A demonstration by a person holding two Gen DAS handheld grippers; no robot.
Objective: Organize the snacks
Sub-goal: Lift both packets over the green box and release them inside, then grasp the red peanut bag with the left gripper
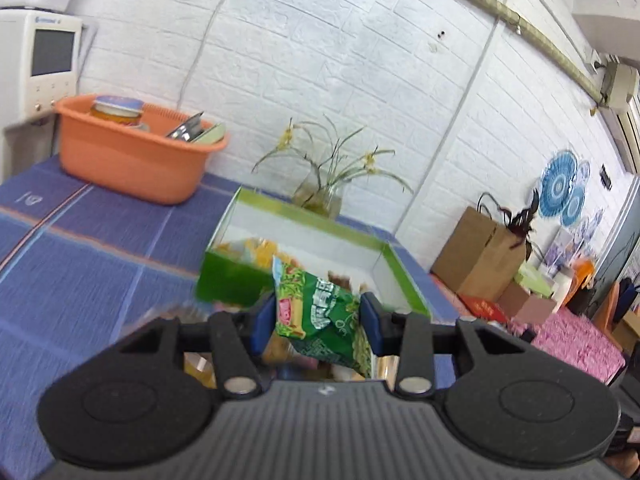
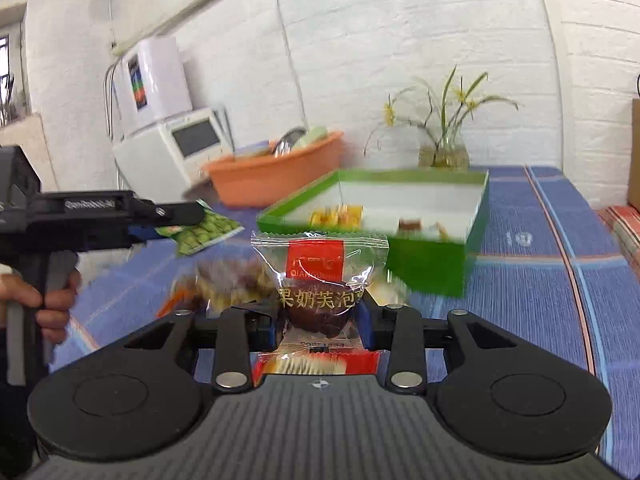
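Green snack packet (image 1: 320,312): clamped in left tool (image 1: 318,322), pads pressed on both sides mid-body; carried clear of the counter (image 1: 80,240), just short of the green box (image 1: 384,276).
Handling, green packet: light, soft crinkly foil; likely slippery; hold across the filled middle rather than the flat seal.
Clear-wrapped puff cake (image 2: 320,300): clamped in right tool (image 2: 318,322), pads against the dark cake itself, wrapper seals free above and below.
Handling, cake: light, judged crushable; gentle squeeze only, no grip on loose film.
Green box: open-topped, upright walls, white floor; yellow and brown snacks along 1 side, far part bare.
Edges: near box wall to clear before lowering either item.
Open room: bare blue cloth to both sides of box; orange basin (image 1: 132,152) and plant vase (image 1: 320,196) behind, well apart.
Loose snacks (image 2: 224,280): blurred, on the counter below right tool.
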